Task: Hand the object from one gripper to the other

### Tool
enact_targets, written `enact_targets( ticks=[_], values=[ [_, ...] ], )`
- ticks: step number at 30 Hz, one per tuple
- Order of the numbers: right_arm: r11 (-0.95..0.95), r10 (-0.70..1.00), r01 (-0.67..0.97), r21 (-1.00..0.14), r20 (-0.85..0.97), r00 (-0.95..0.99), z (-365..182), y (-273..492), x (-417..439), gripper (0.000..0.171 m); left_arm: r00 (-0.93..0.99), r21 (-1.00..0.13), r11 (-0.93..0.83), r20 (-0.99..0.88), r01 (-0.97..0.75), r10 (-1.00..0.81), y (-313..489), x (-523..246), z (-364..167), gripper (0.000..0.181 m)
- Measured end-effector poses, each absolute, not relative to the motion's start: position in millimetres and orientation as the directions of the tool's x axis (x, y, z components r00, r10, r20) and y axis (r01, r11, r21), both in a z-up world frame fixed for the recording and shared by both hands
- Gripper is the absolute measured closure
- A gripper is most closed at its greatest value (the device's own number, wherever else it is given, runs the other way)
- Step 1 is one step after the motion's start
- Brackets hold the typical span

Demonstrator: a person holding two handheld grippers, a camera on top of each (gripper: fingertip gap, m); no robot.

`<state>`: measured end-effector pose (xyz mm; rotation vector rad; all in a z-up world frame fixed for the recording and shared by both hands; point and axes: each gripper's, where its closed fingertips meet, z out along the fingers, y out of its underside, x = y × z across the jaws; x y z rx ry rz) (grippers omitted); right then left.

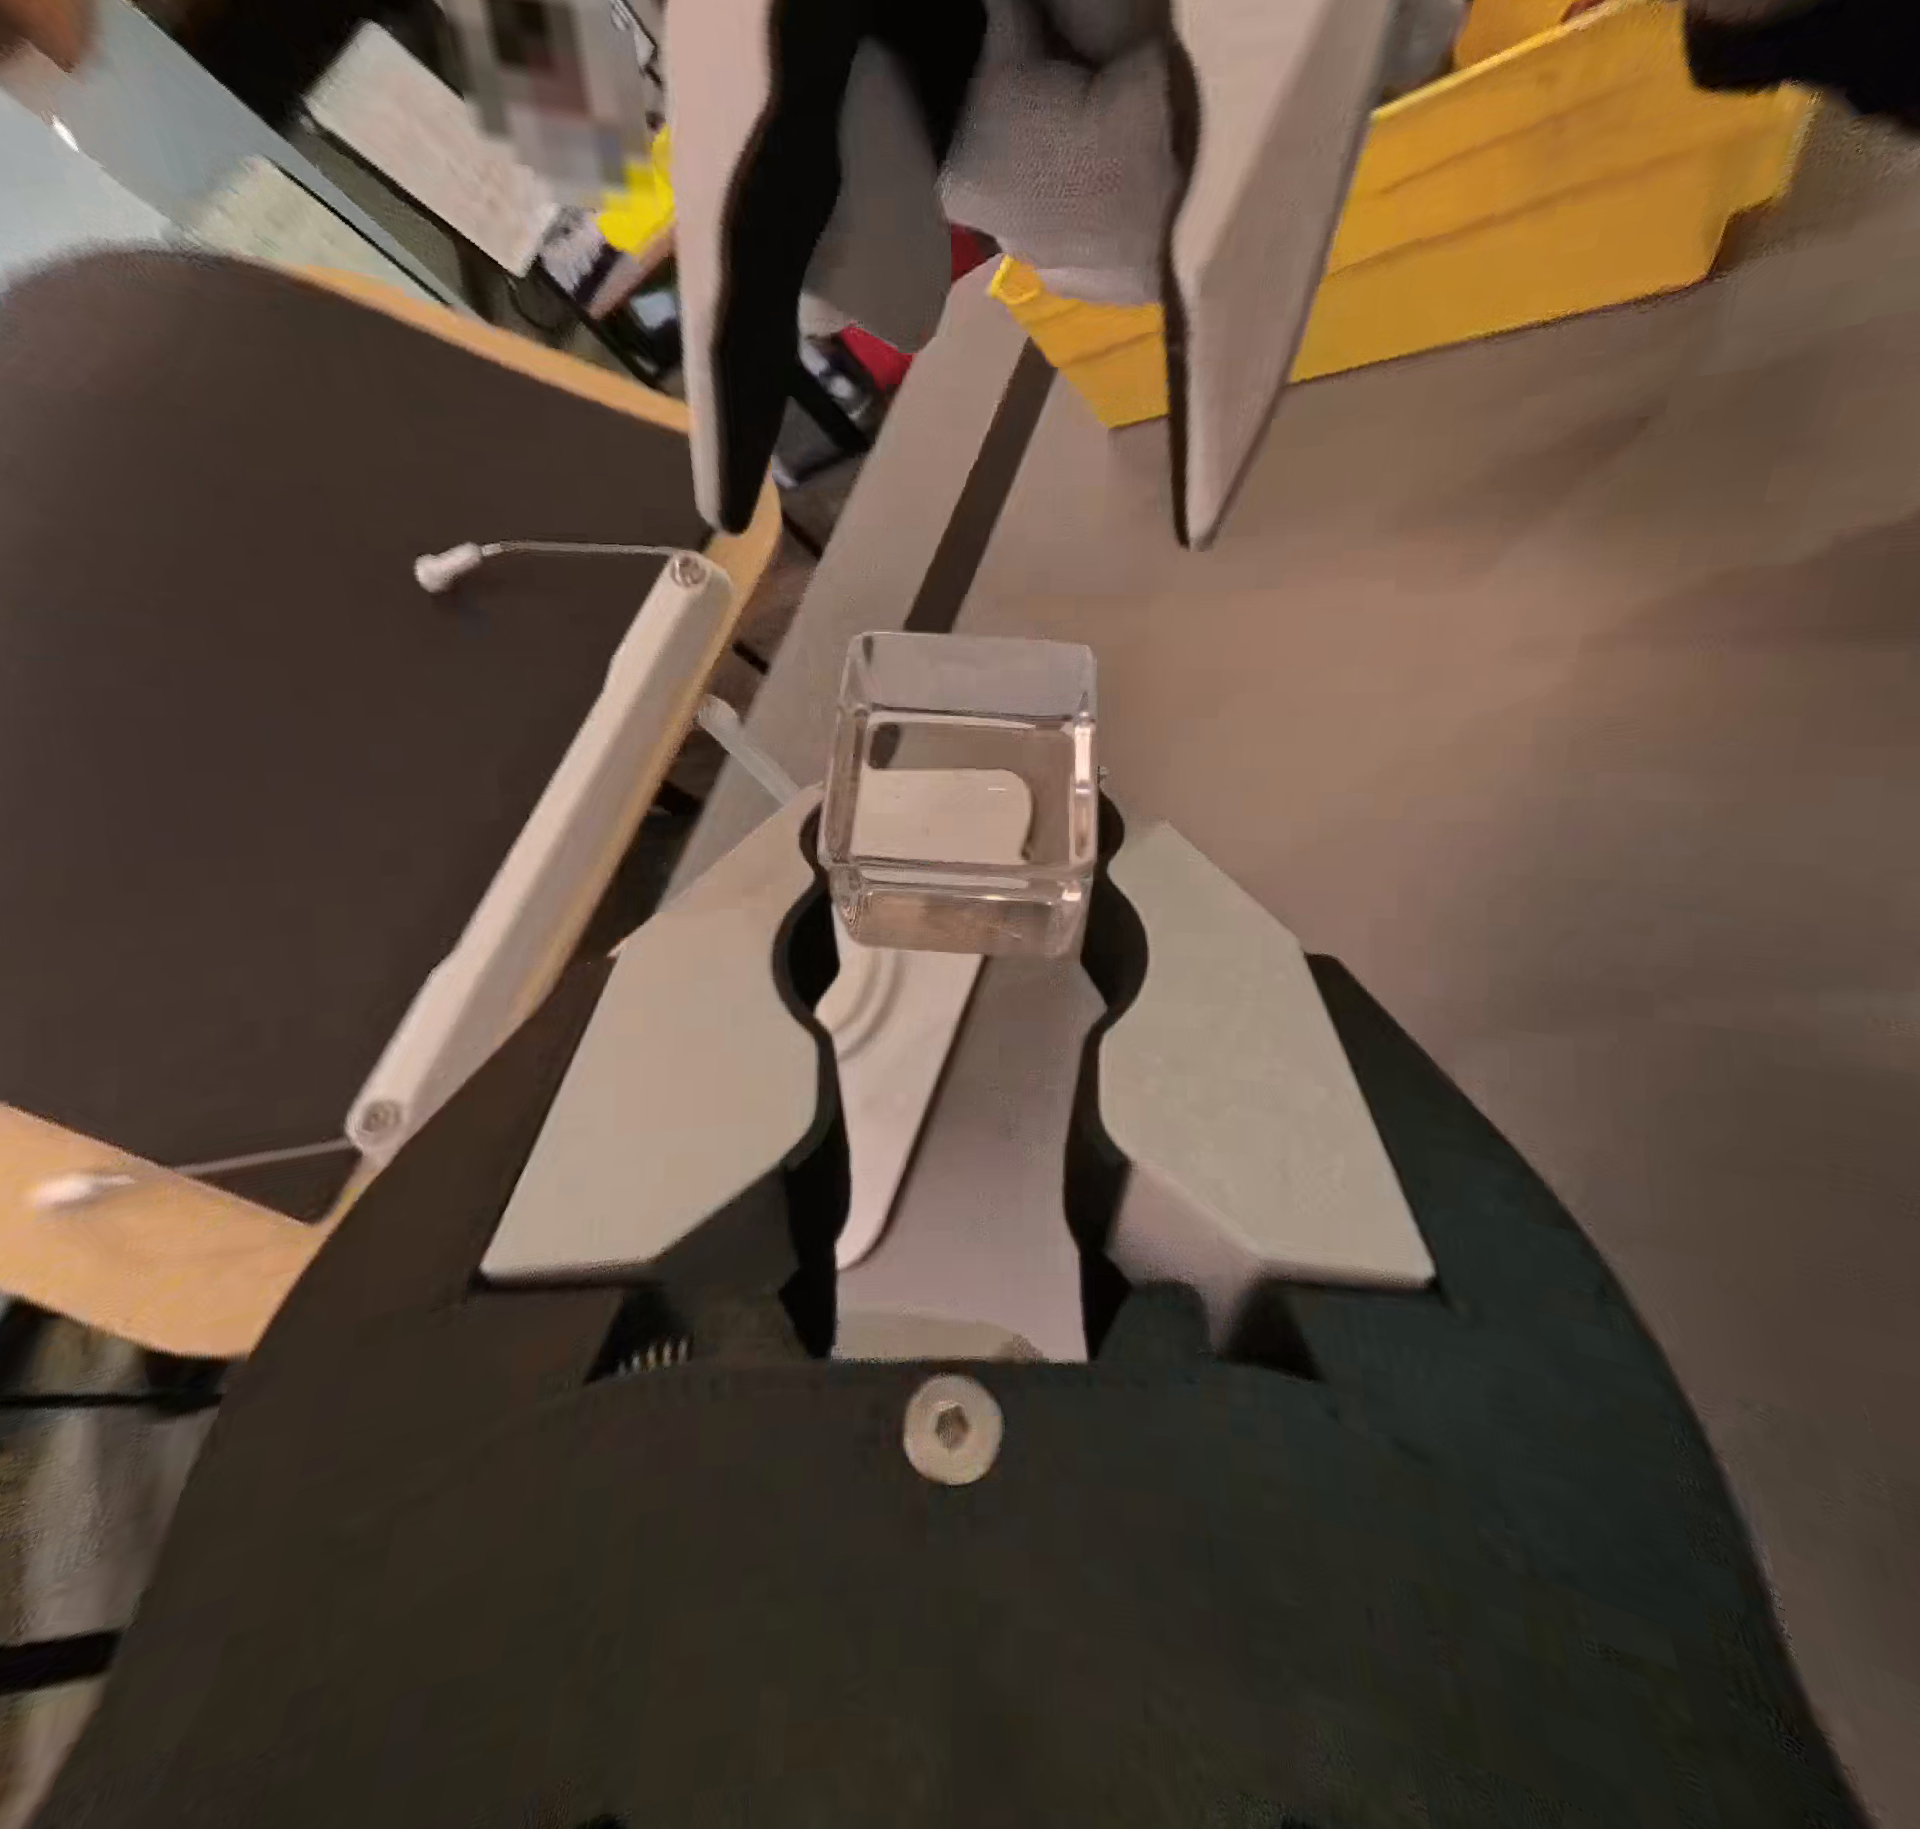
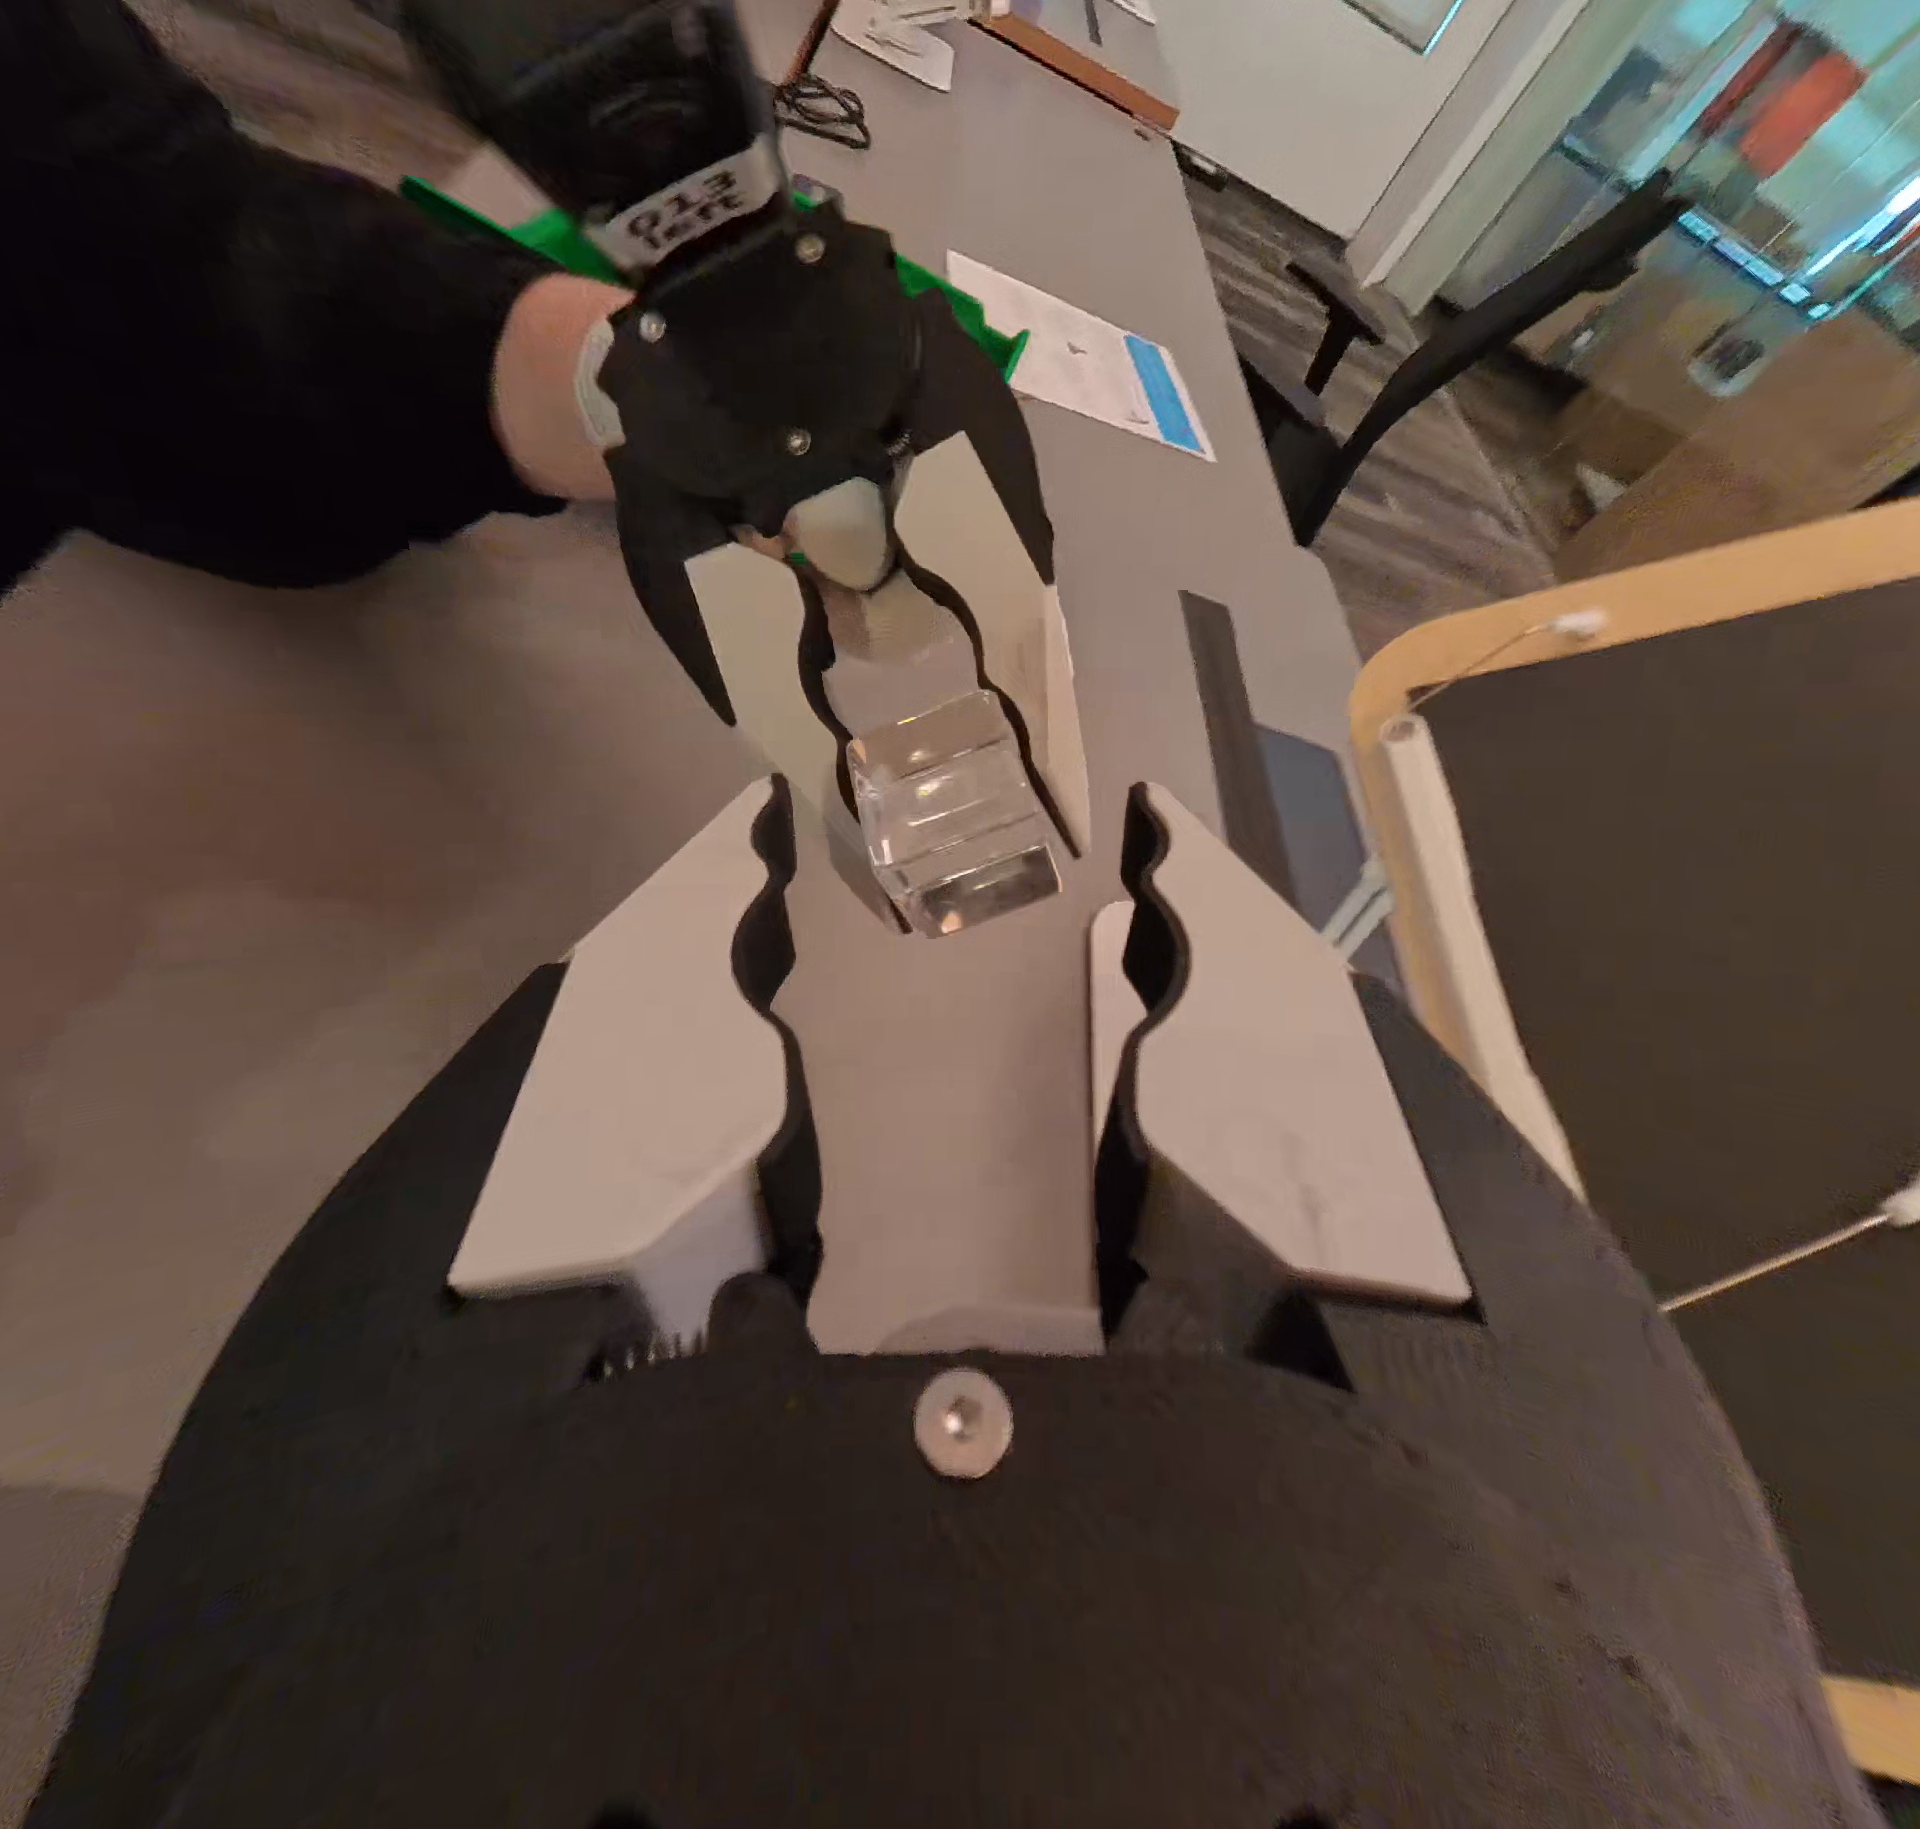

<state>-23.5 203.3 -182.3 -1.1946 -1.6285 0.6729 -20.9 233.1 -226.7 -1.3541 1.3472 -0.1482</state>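
Observation:
A clear cube (image 1: 961, 792) sits pinched between the fingertips of my left gripper (image 1: 961, 823), held above the grey table (image 1: 1507, 896). My right gripper (image 1: 966, 527) faces it from the top of the left wrist view, open, with its two tips spread wider than the cube and a short way off it. In the right wrist view my right gripper (image 2: 956, 792) is open and empty. The cube (image 2: 951, 829) lies just ahead, between its tips and not touching them, held by the left gripper (image 2: 935, 813).
A yellow bin (image 1: 1455, 221) stands on the table behind the right gripper. A dark board with a wooden frame (image 2: 1683, 948) stands close beside the grippers. A green part (image 2: 966, 314), a paper sheet (image 2: 1091, 366) and a chair (image 2: 1455, 345) lie farther off. My right fingertips sit around 5 cm from my left ones.

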Motion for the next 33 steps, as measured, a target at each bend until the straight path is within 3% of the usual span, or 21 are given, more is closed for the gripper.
enact_targets(
  ticks=[4,10,13,19,23,27,33],
  values=[
    [0.443,0.873,0.490,-0.751,0.485,-0.047,-194,209,-37,0.121,0.325,-0.822,0.171,-0.393,-0.543,-0.860,227,-32,-229,0.139],
    [0.568,0.748,0.587,-0.577,0.659,-0.076,-196,209,-47,0.112,0.240,-0.928,-0.128,0.044,-0.349,-0.970,209,-37,-221,0.139],
    [0.637,0.658,0.604,-0.479,0.746,-0.103,-194,207,-57,0.103,0.155,-0.914,-0.284,0.248,-0.290,-0.956,203,-44,-226,0.138],
    [0.679,0.547,0.673,-0.294,0.814,-0.197,-212,210,-72,0.103,0.031,-0.893,-0.395,0.399,-0.217,-0.917,198,-57,-221,0.138],
    [0.721,0.522,0.628,-0.291,0.825,-0.216,-214,201,-87,0.106,-0.141,-0.900,-0.393,0.421,-0.189,-0.896,175,-62,-211,0.139],
    [0.764,0.512,0.571,-0.302,0.822,-0.250,-214,183,-99,0.129,-0.247,-0.906,-0.372,0.415,-0.204,-0.876,158,-65,-213,0.139],
    [0.742,0.577,0.554,-0.378,0.781,-0.239,-209,174,-101,0.128,-0.328,-0.907,-0.387,0.420,-0.164,-0.846,149,-67,-206,0.139]
  ],
)
